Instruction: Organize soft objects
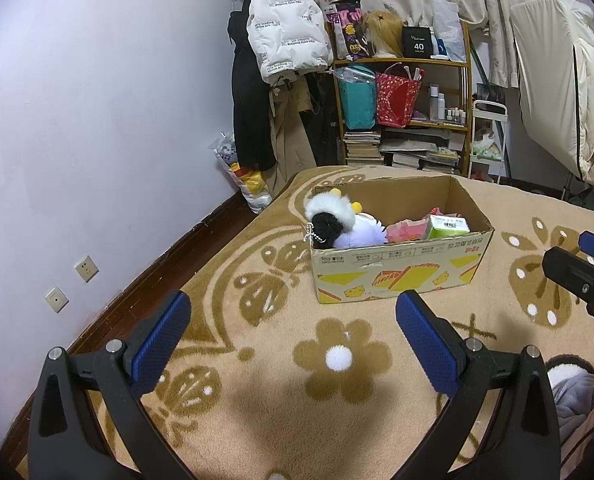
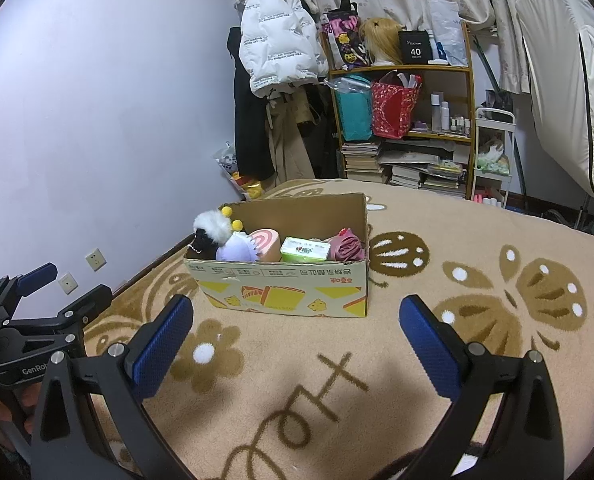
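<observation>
An open cardboard box [image 1: 397, 270] [image 2: 285, 288] stands on the beige patterned blanket. Inside lie a black and white plush [image 1: 329, 216] [image 2: 209, 232], a lilac plush [image 1: 361, 234] [image 2: 235, 250], a pink roll-cake toy [image 2: 267, 242], a green tissue pack [image 1: 447, 227] [image 2: 305, 249] and a dark pink soft item [image 2: 347, 246]. My left gripper [image 1: 293, 332] is open and empty, short of the box. My right gripper [image 2: 297, 336] is open and empty, also short of the box. Each gripper shows at the edge of the other's view.
The blanket [image 1: 257, 360] covers a bed beside a lilac wall [image 1: 97, 120]. Behind the bed stand a cluttered wooden shelf [image 1: 405, 92], hanging coats [image 1: 285, 28] and a white jacket on a rack [image 1: 557, 92]. A grey sleeve [image 1: 573, 396] lies at lower right.
</observation>
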The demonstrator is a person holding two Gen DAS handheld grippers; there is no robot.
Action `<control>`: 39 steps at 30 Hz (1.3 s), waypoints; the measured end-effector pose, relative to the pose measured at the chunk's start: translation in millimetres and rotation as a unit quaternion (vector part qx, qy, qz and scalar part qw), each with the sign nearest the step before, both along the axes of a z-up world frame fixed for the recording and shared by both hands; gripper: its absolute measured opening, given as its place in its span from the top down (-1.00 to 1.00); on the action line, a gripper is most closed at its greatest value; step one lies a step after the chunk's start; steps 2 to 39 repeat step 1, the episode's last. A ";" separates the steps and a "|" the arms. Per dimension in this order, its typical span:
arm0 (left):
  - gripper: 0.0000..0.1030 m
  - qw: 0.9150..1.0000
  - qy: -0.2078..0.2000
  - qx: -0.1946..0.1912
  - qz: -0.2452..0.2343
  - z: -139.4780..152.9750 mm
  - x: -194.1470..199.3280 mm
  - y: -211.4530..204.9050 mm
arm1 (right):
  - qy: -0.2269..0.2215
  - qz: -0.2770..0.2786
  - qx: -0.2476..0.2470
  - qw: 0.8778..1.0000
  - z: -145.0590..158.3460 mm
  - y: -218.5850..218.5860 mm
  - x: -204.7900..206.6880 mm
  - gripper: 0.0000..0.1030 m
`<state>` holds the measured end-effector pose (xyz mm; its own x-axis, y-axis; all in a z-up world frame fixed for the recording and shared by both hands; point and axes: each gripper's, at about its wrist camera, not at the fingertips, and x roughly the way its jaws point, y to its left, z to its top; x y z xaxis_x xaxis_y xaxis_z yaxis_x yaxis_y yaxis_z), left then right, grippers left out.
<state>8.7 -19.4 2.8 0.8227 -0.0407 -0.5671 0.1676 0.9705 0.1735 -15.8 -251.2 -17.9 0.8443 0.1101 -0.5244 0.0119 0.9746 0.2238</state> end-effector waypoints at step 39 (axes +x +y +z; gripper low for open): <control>-0.97 1.000 0.001 0.000 0.000 -0.2 0.1 0.3 | 0.000 0.000 -0.001 1.000 0.1 0.0 0.0 -1.00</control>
